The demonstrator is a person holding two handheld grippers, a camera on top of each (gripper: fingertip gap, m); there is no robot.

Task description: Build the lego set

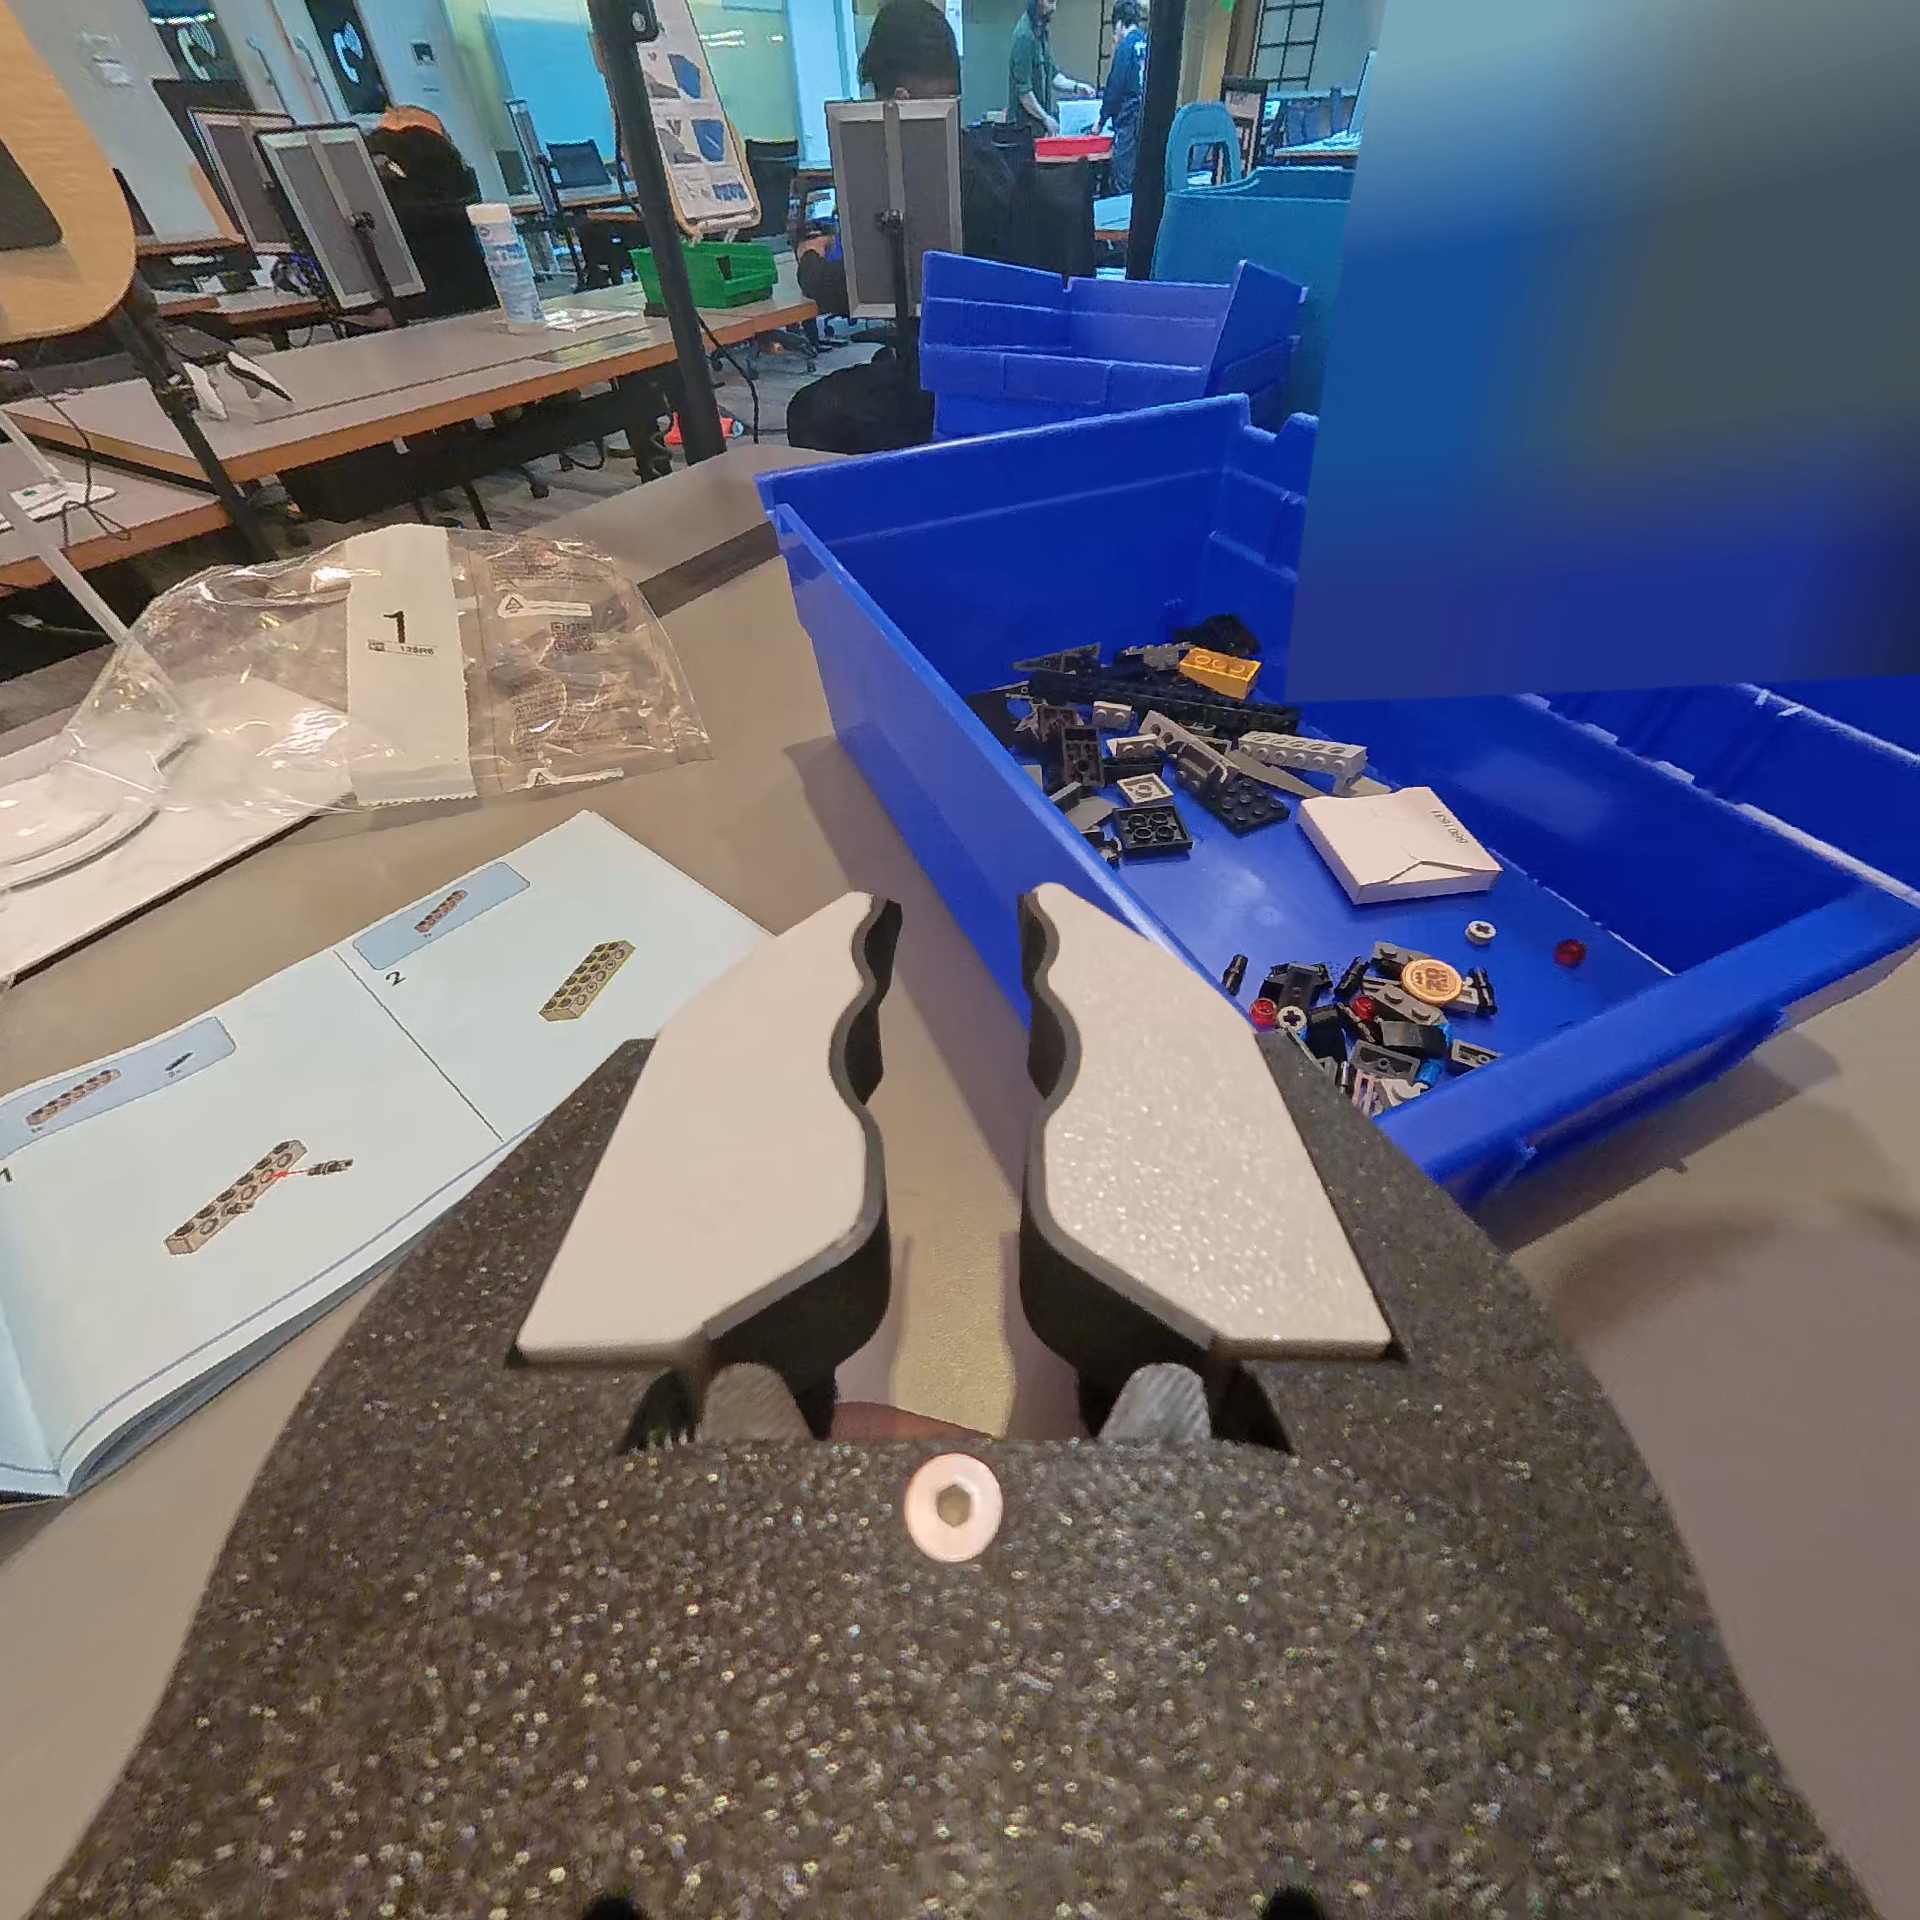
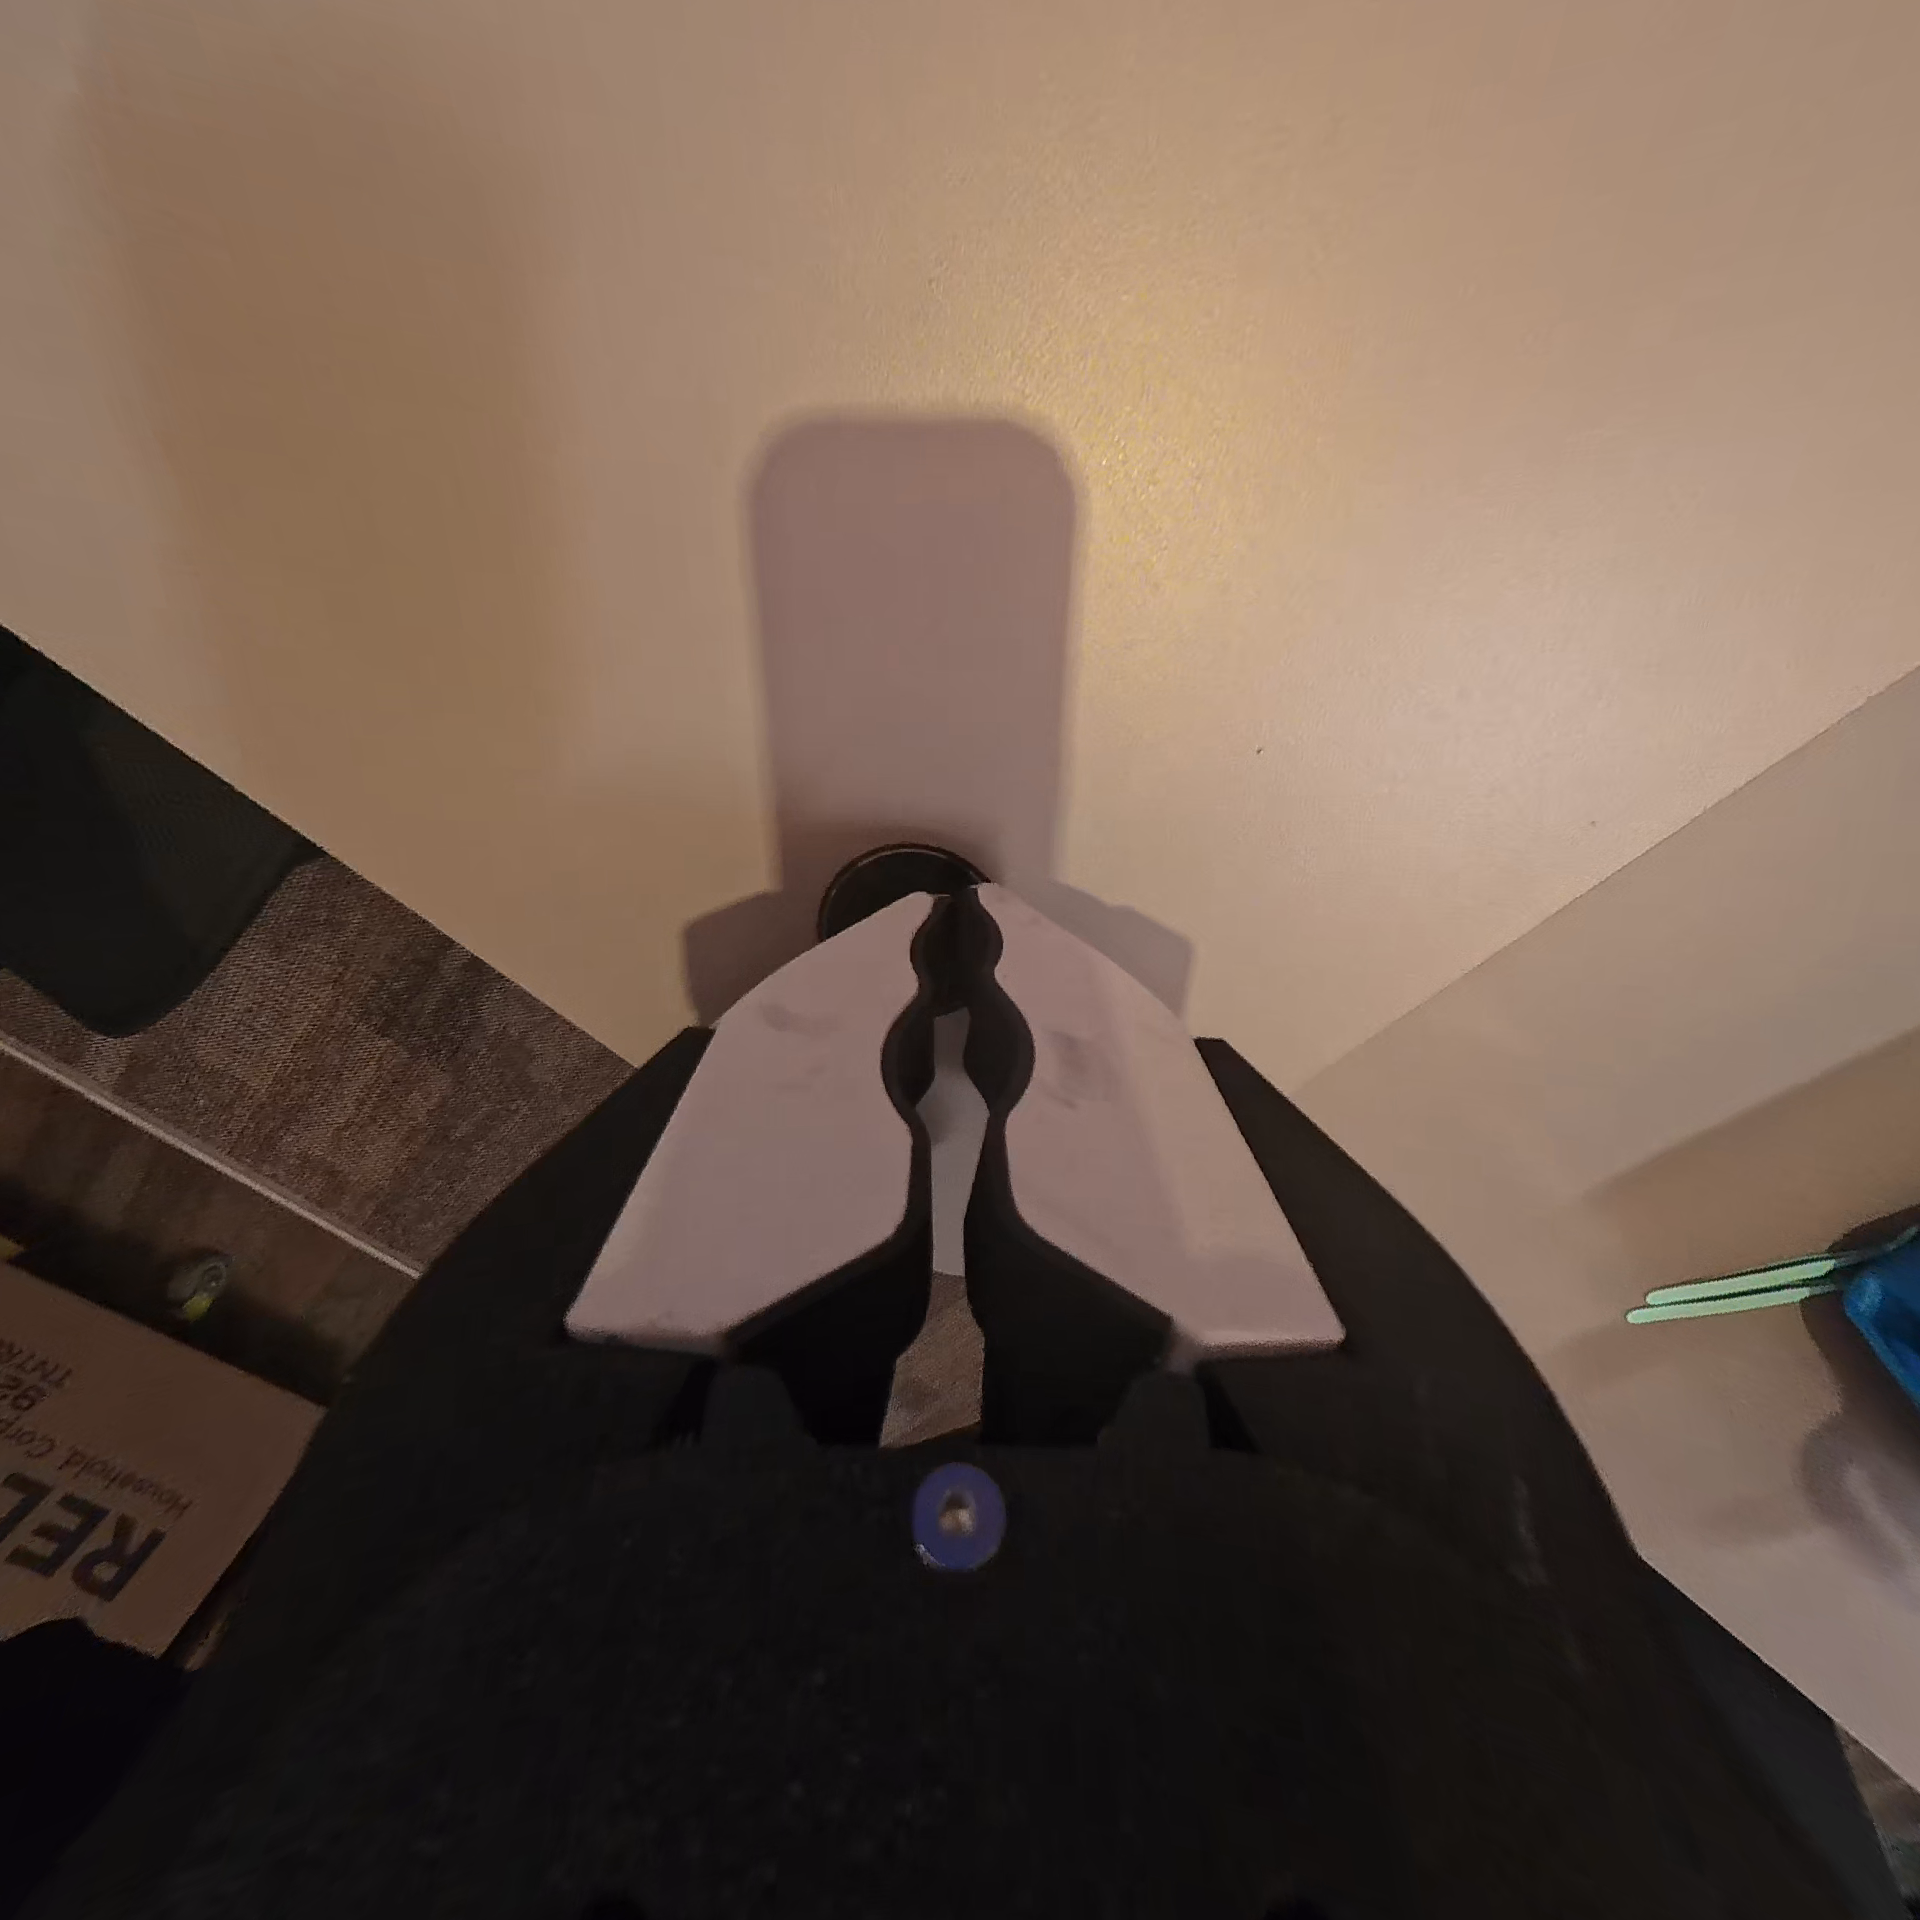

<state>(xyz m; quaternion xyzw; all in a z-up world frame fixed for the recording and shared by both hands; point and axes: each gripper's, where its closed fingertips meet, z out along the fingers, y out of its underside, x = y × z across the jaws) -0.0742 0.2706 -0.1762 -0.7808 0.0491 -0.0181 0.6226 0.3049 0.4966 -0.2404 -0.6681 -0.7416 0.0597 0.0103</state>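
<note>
A: What's closest to the left gripper (image 1: 956,914)?

B: Its two grey fingers (image 1: 769,1091) stand moderately apart with nothing between them, only the grey table (image 1: 727,675) showing through the gap. The right fingertip overlaps the near wall of a blue bin (image 1: 935,790); I can't tell whether it touches.

A: And around it?

B: To the left an open instruction booklet (image 1: 312,1091) lies flat on the table. Past it sits a crumpled clear plastic bag (image 1: 416,665). Inside the bin there's a near cluster of small dark bricks (image 1: 1371,1018), a white folded paper packet (image 1: 1397,842) in the middle, and a farther pile of grey and black pieces (image 1: 1164,748) with a yellow brick (image 1: 1221,670) at the back.

A: The right gripper (image 2: 961,904)?

B: Closed, tips meeting on nothing, over a pale tabletop (image 2: 1351,416). A dark round object (image 2: 862,883) sits just beyond the tips, partly hidden. Down to the left are carpet and a cardboard box (image 2: 135,1455); to the right, green sticks (image 2: 1745,1288) on a blue thing (image 2: 1886,1320).
</note>
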